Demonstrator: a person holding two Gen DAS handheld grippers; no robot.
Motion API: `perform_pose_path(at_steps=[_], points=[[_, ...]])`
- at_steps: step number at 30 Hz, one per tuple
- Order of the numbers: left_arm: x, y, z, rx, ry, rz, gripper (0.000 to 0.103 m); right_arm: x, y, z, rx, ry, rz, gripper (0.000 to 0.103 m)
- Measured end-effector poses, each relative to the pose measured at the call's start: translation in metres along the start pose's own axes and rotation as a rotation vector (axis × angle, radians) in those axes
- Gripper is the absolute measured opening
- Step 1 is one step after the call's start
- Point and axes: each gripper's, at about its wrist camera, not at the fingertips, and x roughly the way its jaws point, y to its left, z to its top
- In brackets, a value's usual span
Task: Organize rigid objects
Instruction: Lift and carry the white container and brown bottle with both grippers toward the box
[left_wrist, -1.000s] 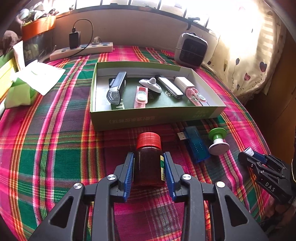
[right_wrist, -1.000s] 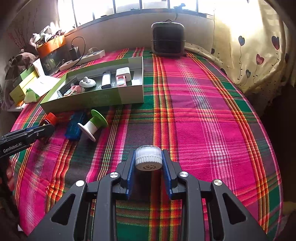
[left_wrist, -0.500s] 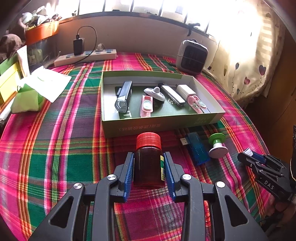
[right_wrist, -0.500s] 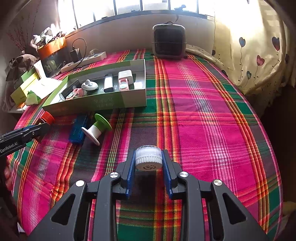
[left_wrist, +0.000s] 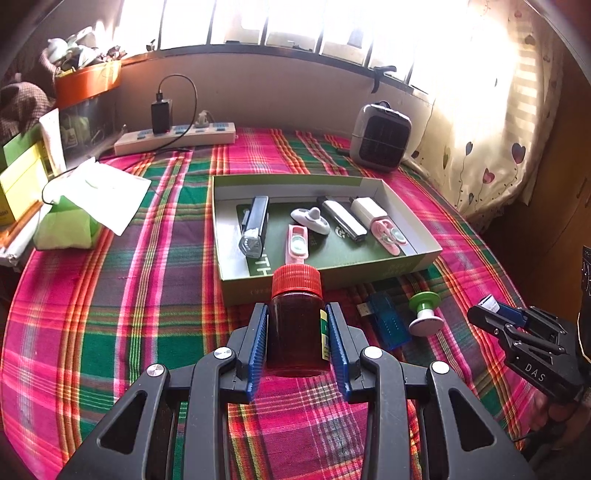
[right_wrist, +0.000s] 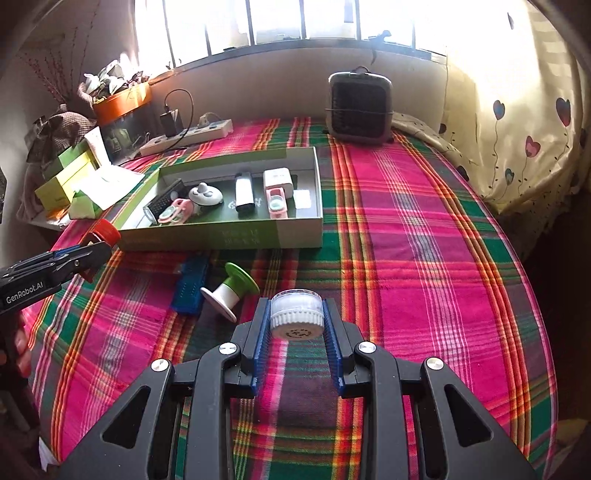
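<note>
Left wrist view shows the pink-and-green plaid cloth table, then the shallow green cardboard box of small gadgets at its middle. Just near of the box, the left gripper has its jaws clenched on the brown red-capped plastic jar, lifted upright; gripped mid-body, it looks stiff, smooth, probably light. Rightward, the right gripper has its jaws clenched on the small round white ribbed-rim container, likely light and hard; its ribbing should resist slipping.

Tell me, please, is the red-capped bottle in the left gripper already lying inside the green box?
No, the red-capped bottle is clamped upright in the left gripper, in front of the green box.
</note>
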Motion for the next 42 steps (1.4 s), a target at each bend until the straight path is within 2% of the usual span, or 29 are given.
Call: perform_pose_path(at_steps=[20,42], points=[[0.005,0.006,0.038,0.014,-0.039,-0.028,0.031,0.009,0.018,0.043,-0.041,-0.039,0.046,0.028],[0.036,0.018,0.08,0.009,-0.032,-0.045,0.031,0.044,0.024,0.087,-0.068,-0.028,0.103,0.028]])
